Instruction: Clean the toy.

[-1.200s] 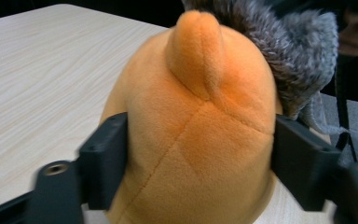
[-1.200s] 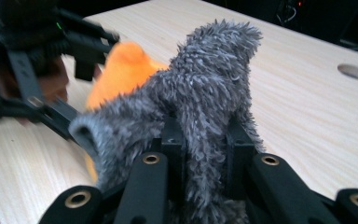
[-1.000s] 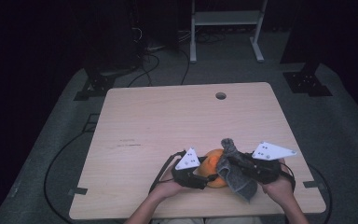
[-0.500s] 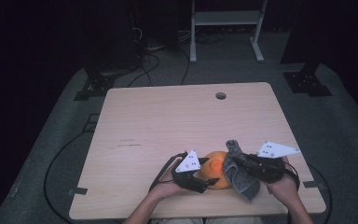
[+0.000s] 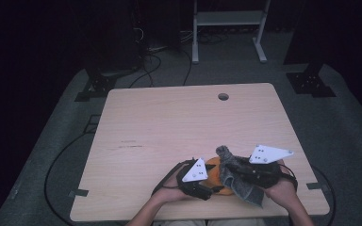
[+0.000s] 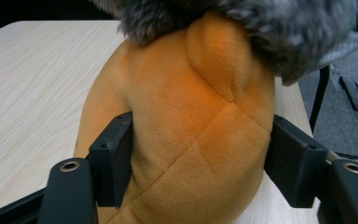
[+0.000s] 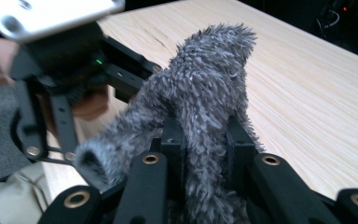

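Right gripper view shows my right gripper (image 7: 205, 135) clamped tight on a grey fuzzy cloth (image 7: 209, 79), a thick fold standing up between the jaws and flopping off toward the table beyond. From the high view I see the right gripper (image 5: 238, 175) at the near edge of the table (image 5: 169, 122), pointing across toward my left gripper (image 5: 206, 187), with the cloth (image 5: 235, 176) draped between them and partly over an orange plush toy (image 5: 213, 165). My left gripper (image 6: 200, 158) has the toy (image 6: 186, 130) between its jaws; they have just been closing, and both pads press into its flanks. The toy sits just beside the right gripper, toward the left hand, its long axis running up and away from the left jaws. I judge the cloth needs to travel that short way over the toy's top, where the grey pile (image 6: 242, 28) already overhangs it.
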The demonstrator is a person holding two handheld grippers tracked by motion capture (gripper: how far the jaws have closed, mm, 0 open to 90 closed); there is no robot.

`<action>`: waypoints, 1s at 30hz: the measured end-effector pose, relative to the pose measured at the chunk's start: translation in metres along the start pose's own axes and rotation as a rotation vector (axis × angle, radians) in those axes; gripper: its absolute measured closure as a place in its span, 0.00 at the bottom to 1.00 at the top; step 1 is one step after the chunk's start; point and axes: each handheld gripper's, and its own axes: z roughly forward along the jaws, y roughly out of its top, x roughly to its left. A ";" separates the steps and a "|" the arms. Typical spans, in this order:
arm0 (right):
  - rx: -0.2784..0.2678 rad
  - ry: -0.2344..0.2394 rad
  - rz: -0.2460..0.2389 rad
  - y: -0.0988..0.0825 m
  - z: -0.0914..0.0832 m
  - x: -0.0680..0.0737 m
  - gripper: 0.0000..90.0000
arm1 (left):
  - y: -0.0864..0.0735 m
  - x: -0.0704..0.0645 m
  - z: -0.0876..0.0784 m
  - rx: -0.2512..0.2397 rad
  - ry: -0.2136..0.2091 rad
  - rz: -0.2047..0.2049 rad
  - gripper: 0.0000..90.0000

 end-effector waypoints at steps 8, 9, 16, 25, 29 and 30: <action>0.023 -0.038 0.112 -0.027 -0.007 -0.032 0.82 | 0.004 -0.005 0.006 0.011 0.002 0.041 0.37; 0.019 -0.037 0.117 -0.025 -0.008 -0.030 0.82 | 0.004 -0.005 0.006 0.010 0.002 0.042 0.37; 0.014 -0.030 0.022 -0.008 -0.003 -0.008 0.82 | 0.001 -0.001 0.002 0.010 -0.001 0.029 0.37; 0.025 -0.079 0.162 -0.040 -0.012 -0.045 0.82 | 0.000 0.003 0.002 -0.008 -0.004 -0.002 0.37; -0.025 -0.040 0.134 -0.028 -0.015 -0.034 0.82 | -0.002 0.008 -0.001 -0.010 -0.002 -0.027 0.36; -0.022 -0.041 0.119 -0.026 -0.014 -0.031 0.82 | -0.002 0.009 -0.002 -0.010 -0.003 -0.031 0.36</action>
